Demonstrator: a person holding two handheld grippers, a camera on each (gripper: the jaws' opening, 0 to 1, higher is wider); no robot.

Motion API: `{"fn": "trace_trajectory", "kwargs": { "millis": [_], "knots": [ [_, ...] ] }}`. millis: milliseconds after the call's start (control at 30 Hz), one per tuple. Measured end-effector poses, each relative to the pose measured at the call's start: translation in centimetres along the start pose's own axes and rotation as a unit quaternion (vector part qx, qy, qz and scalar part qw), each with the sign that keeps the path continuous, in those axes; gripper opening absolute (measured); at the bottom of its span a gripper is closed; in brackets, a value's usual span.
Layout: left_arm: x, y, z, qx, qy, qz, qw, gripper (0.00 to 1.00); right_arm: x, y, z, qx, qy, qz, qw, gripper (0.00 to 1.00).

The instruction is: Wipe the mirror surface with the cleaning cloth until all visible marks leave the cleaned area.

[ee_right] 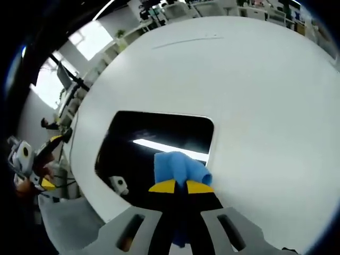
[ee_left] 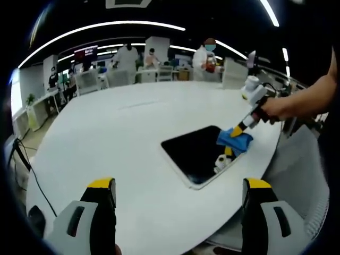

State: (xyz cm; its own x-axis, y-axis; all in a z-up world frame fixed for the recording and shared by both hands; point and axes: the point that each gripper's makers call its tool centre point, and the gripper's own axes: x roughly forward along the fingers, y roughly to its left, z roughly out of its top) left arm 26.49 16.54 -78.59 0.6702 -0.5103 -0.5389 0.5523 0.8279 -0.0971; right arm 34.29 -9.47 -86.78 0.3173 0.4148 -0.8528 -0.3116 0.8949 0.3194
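The blue cloth (ee_right: 178, 167) is pinched between the closed yellow-tipped fingers of the right gripper (ee_right: 180, 186) and pressed on the mirror (ee_right: 159, 133), which lies flat near the edge of the white worktop (ee_right: 255, 95). Unwiped glass is judged to stretch ahead of the fingers, along the mirror's long axis. The left gripper (ee_left: 180, 186) is held wide open and empty, well apart from the mirror.
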Motion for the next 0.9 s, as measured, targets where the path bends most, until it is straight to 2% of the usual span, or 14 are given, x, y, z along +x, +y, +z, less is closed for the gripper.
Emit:
{"fn": "trace_trajectory", "kwargs": {
  "millis": [567,900],
  "knots": [
    [0.2,0.3,0.4,-0.007,-0.003,0.006,1.0,0.99,1.4,-0.8,3.6,-0.001,-0.006,-0.004,1.0,0.0],
    [0.4,0.4,0.6,-0.008,0.0,0.007,0.9999,0.99,2.0,-1.3,5.1,0.004,-0.012,-0.006,0.9999,0.0]
  ]
}}
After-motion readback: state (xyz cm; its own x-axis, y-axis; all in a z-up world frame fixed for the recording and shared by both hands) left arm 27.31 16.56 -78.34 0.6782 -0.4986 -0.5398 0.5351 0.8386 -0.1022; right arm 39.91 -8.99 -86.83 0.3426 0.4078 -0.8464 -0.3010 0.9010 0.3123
